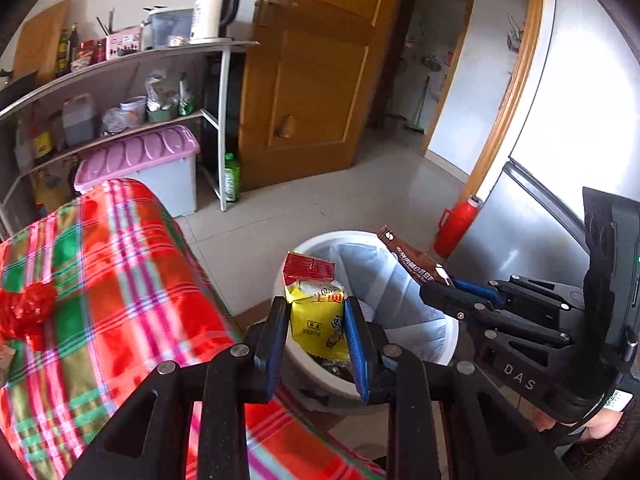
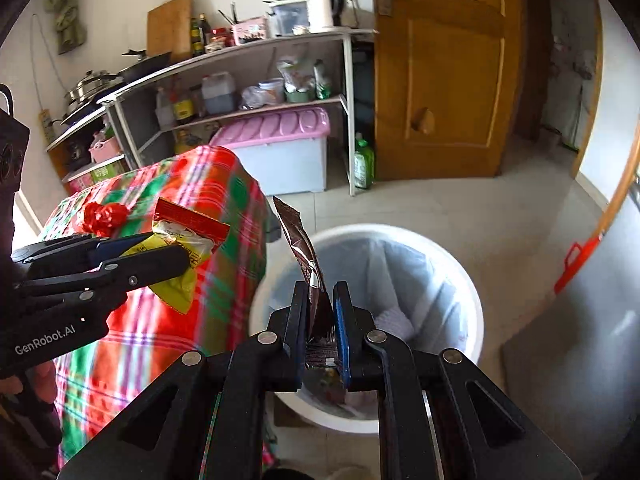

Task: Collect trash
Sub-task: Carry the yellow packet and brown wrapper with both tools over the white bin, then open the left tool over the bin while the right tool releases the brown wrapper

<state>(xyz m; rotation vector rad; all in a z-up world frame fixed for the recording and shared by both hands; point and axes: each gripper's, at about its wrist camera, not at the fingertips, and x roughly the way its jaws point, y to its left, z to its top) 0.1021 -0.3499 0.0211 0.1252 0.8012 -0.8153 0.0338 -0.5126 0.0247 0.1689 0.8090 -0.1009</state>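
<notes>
The room is a kitchen-type space with a pale tiled floor (image 1: pixel 320 200), a wooden door (image 1: pixel 316 72) and open shelving (image 2: pixel 248 80) along the far wall. A white trash bin (image 2: pixel 472 292) with a translucent liner stands on the floor and serves as the landmark here.

Just beside the bin, on its left in both views, stands a desk covered with a red-and-green plaid cloth (image 1: pixel 120 272). A crumpled red wrapper (image 1: pixel 28 312) lies on the cloth, well away from the bin. A lidded storage box with a pink top (image 2: pixel 280 132) sits on the floor beyond the desk, behind the bin. A red thermos (image 1: pixel 456 228) stands on the floor to the right of the bin, against a grey appliance (image 1: pixel 520 240).

The left claw (image 1: pixel 316 336) is clamped on a yellow-and-red snack packet (image 1: pixel 316 304). The packet is held above the near-left rim of the bin.

The right claw (image 2: pixel 320 332) is clamped on a brown wrapper (image 2: pixel 304 252). The wrapper stands upright between the pads, above the bin opening near its left edge.

The two claws are near each other, both over the bin area.
</notes>
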